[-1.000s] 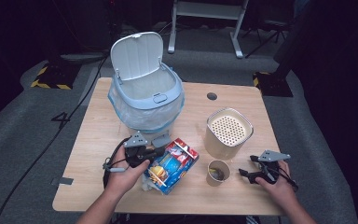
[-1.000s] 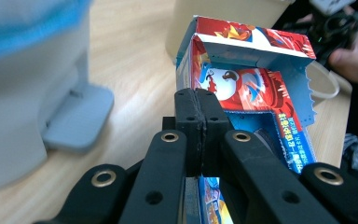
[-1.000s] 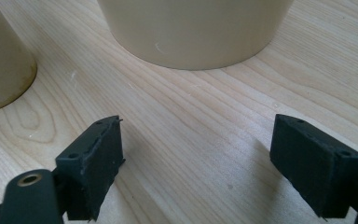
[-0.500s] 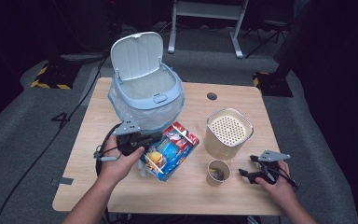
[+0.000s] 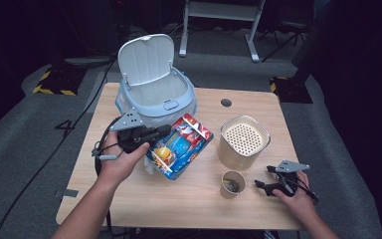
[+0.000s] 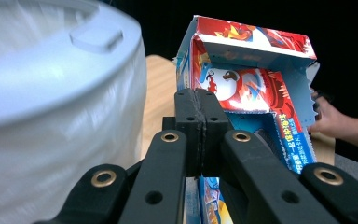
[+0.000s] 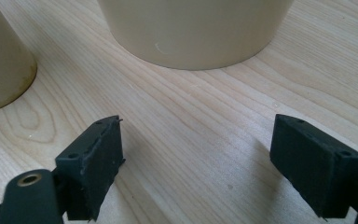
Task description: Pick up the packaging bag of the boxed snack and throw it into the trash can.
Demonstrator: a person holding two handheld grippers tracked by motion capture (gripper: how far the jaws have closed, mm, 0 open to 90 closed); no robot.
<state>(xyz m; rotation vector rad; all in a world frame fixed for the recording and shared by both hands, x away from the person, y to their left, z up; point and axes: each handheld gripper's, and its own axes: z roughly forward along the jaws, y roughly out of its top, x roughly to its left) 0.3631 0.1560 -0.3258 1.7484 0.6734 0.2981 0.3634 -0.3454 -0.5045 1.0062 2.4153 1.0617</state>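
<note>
A colourful red and blue snack box [image 5: 181, 144] hangs tilted above the table, beside the front of a pale blue bin [image 5: 154, 94] whose lid stands open. My left gripper [image 5: 166, 130] is shut on the box's thin left edge. In the left gripper view its jaws [image 6: 200, 116] press together with the box [image 6: 251, 84] rising behind them and the bin's wall [image 6: 51, 93] close at the left. My right gripper [image 5: 261, 186] rests low at the table's front right, open, and in the right gripper view only bare wood lies between its jaws [image 7: 196, 154].
A beige canister with a perforated lid [image 5: 243, 142] stands right of the box, its base [image 7: 191, 28] just ahead of the right gripper. A small paper cup [image 5: 233, 183] sits in front of it. The wooden table [image 5: 179, 209] has a round hole [image 5: 226, 102] near the back.
My left gripper has risen and moved toward the bin, carrying the snack box up off the table with it. The right gripper has stayed where it was.
</note>
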